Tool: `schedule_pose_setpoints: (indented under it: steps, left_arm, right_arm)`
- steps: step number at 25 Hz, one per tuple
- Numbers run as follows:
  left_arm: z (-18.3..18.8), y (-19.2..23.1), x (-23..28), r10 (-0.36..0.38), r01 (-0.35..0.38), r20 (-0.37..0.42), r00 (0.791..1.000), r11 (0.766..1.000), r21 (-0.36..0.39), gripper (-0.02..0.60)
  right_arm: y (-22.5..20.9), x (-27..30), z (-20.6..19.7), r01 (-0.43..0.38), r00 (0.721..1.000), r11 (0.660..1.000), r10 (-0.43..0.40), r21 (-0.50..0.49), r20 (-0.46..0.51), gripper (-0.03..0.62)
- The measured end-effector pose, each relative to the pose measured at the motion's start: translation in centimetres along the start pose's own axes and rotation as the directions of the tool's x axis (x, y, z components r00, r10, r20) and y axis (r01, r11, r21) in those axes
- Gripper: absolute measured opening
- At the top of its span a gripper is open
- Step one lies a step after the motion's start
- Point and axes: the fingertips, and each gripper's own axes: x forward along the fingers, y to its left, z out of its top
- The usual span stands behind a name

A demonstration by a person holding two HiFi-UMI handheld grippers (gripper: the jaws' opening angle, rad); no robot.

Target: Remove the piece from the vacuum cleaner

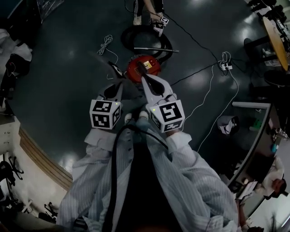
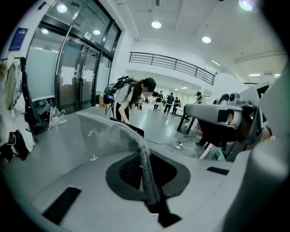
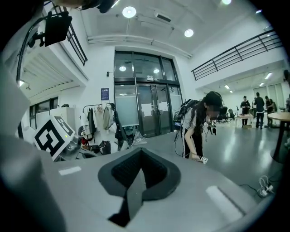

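The red vacuum cleaner (image 1: 144,68) sits on the dark floor just beyond both grippers, with its black hose (image 1: 146,41) looped behind it and a metal tube (image 1: 156,49) lying across. My left gripper (image 1: 120,84) (image 2: 144,156) is shut on a thin grey sheet-like piece (image 2: 104,131) with a fuzzy edge; the piece (image 1: 112,69) sticks out up and to the left, off the cleaner. The right gripper (image 1: 145,79) (image 3: 139,165) is shut with nothing between its jaws, its tips right at the cleaner's near edge.
A person (image 1: 149,12) (image 3: 199,127) bends over at the far end of the hose. A white cable (image 1: 106,45) lies left of the cleaner, and a power strip (image 1: 225,66) with cords lies right. A desk (image 1: 253,136) stands at the right.
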Motion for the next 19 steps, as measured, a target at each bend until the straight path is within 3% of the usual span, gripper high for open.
schedule_pose_setpoints:
  steps: [7, 19]
  left_arm:
    - [0.4, -1.5, 0.1, -0.023, 0.023, 0.002, 1.000, 0.999, 0.031, 0.011]
    - [0.3, -1.7, -0.1, 0.000, 0.000, 0.012, 1.000, 0.999, 0.038, 0.011]
  right_arm:
    - [0.1, -0.6, 0.4, -0.001, 1.000, 1.000, 0.001, -0.005, 0.016, 0.000]
    - [-0.4, -1.4, -0.4, 0.009, 1.000, 1.000, -0.009, -0.011, 0.000, -0.001]
